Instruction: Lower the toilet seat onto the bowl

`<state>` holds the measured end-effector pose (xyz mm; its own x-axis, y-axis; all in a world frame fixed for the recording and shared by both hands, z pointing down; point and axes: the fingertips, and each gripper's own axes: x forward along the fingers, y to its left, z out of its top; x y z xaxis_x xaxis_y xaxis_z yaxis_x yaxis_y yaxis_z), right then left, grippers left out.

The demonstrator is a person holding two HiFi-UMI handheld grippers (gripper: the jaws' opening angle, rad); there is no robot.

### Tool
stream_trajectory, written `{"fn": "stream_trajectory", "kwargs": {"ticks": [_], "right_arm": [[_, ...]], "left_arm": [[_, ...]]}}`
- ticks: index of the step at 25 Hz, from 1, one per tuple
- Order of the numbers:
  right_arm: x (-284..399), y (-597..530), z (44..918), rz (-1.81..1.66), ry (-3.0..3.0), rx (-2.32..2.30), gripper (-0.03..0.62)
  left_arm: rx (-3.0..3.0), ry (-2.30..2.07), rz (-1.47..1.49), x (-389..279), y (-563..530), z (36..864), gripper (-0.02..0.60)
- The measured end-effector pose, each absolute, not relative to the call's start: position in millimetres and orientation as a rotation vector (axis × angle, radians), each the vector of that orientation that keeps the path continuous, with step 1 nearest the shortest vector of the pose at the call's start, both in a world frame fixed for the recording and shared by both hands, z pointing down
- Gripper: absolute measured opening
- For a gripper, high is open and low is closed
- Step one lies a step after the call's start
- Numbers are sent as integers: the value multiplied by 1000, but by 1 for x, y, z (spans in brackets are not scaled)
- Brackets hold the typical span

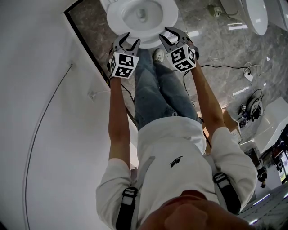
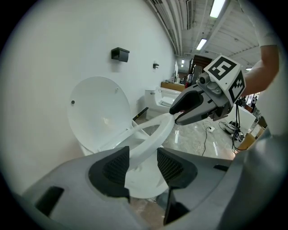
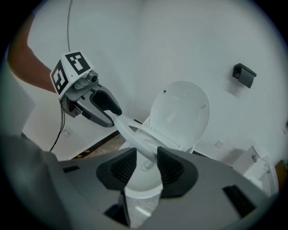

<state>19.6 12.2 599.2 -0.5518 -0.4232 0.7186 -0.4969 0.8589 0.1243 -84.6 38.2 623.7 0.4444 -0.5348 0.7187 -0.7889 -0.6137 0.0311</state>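
Wall [image 1: 45,112] in plain white is seen along the left of the head view, with a thin grey cable [image 1: 38,123] run down it. Beside it, the left hand-held gripper [image 1: 130,42] is held out at arm's length and pointed downward. In the left gripper view its pads [image 2: 114,168] are closed on the toilet seat [image 2: 150,137], whose white ring is passed between them and touched on both sides. The seat is held tilted, part-way between the upright lid [image 2: 96,112] and the bowl [image 2: 146,184] below, and is not yet laid on the bowl. The lid is leaned back against the wall, under a small black fixture [image 2: 120,54].

Further right along the same front edge of the ring, the right hand-held gripper [image 1: 170,35] is set. In the right gripper view the seat is likewise clamped between its two pads [image 3: 171,168]. The two grippers are placed near each other but apart, one at each side of the ring's front. Blue jeans [image 1: 153,90] and a white shoe [image 1: 158,55] are seen beneath them.

To the right, a grey marbled floor [image 1: 211,40] is spread out, crossed by a black cord [image 1: 225,66]. Part of a second toilet [image 1: 254,13] is shown at the upper right.
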Motion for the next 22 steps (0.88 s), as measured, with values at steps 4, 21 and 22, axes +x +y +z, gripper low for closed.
{"fn": "stream_trajectory", "kwargs": {"ticks": [4,21,22], "right_arm": [[22,20,606,130,-2223,649,143],[31,53,645,265,-2197,620,141],[31,56,648,271,-2194,617,141]], "left_arm": [[2332,-1113,968,-81,46,630,184],[2238,-1026,897,-71,81,667,209],[2232,-1022,897,-71,83,670,209]]}}
